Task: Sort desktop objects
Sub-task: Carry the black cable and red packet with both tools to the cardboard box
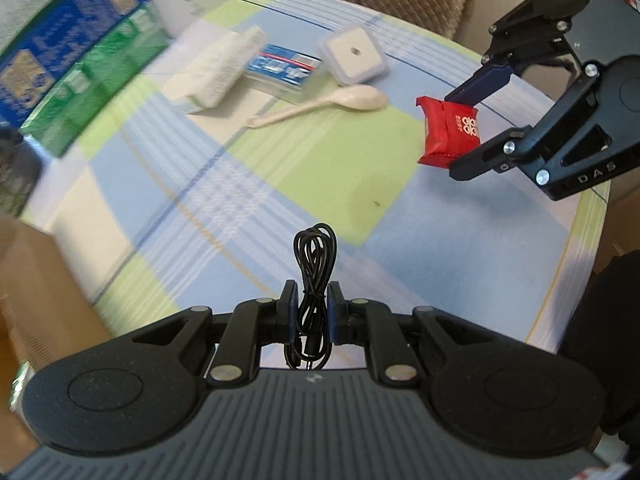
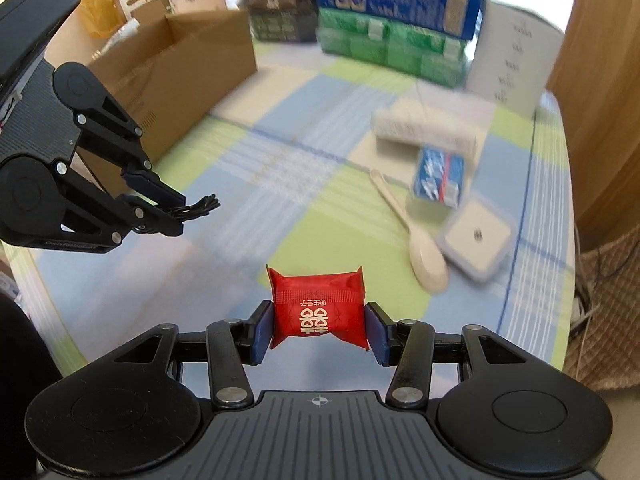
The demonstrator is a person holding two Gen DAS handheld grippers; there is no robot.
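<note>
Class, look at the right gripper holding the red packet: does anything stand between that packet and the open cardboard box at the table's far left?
Partly. The left gripper, shut on a black cable bundle, hangs roughly between the red packet and the cardboard box. The tablecloth there looks bare.

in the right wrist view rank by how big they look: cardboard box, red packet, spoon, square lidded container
1. cardboard box
2. red packet, though its nearness to the camera inflates it
3. spoon and square lidded container look about alike; left unranked.

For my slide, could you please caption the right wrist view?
Right gripper clamps a red packet; left gripper holds a coiled cable.
</note>
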